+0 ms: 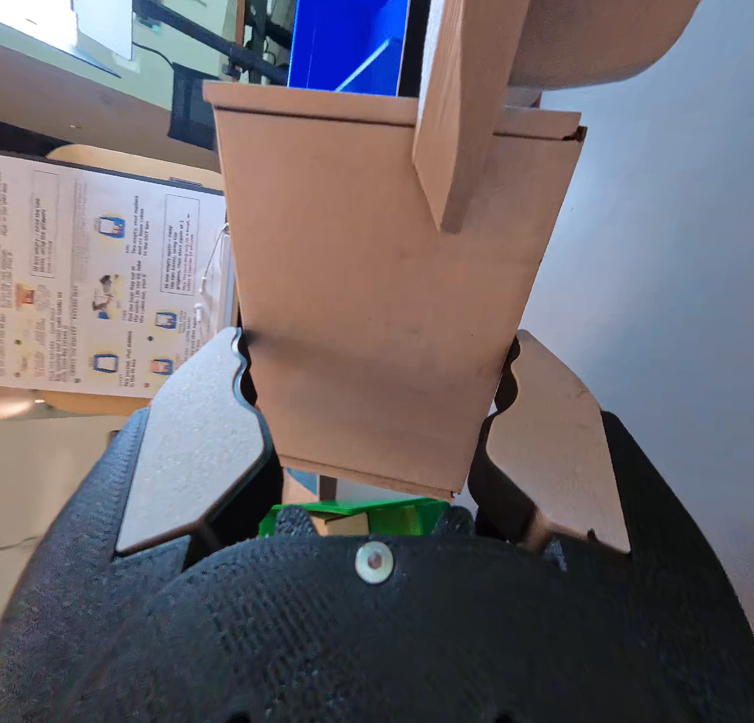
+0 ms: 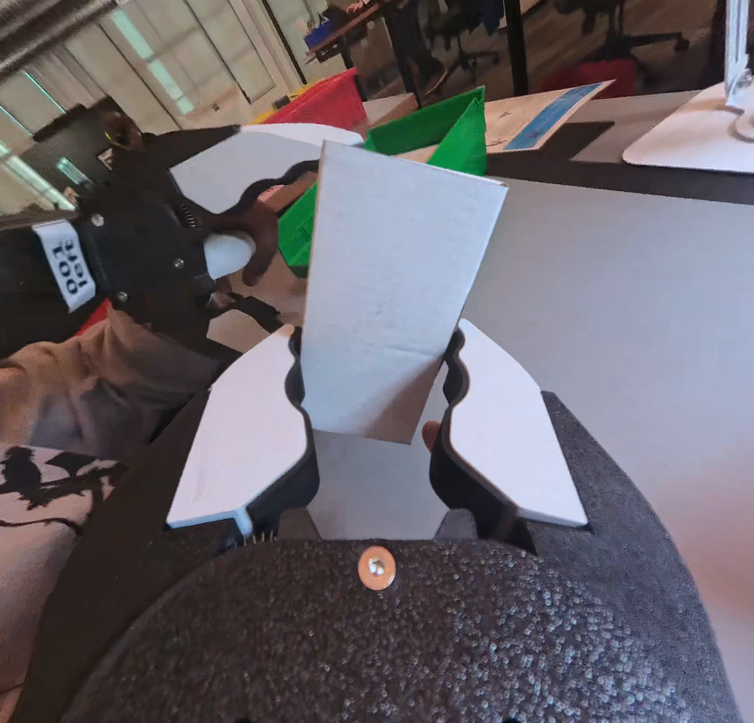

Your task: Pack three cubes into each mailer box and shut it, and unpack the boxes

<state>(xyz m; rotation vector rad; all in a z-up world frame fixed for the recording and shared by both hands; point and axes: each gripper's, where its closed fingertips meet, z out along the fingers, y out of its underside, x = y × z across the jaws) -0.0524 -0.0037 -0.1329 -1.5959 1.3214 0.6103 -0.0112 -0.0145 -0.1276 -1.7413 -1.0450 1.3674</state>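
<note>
In the left wrist view my left gripper [image 1: 375, 356] is shut on a brown cardboard mailer box [image 1: 387, 275], with its fingers pressed on the box's two sides. A cardboard flap [image 1: 461, 111] stands out from the box at the upper right. In the right wrist view my right gripper [image 2: 373, 360] is shut on a white cardboard panel [image 2: 395, 275] of the mailer box, which stands upright between the fingers. The left gripper's upper finger [image 2: 265, 152] shows at the left, behind the panel. No cubes are visible.
A green bin [image 2: 432, 132] stands behind the panel and also shows under the box in the left wrist view [image 1: 391, 511]. A blue bin [image 1: 347, 30] is beyond the box. A red bin [image 2: 326, 99], a printed sheet [image 1: 102, 287] and a monitor base [image 2: 693, 136] sit on the grey table [image 2: 612, 295].
</note>
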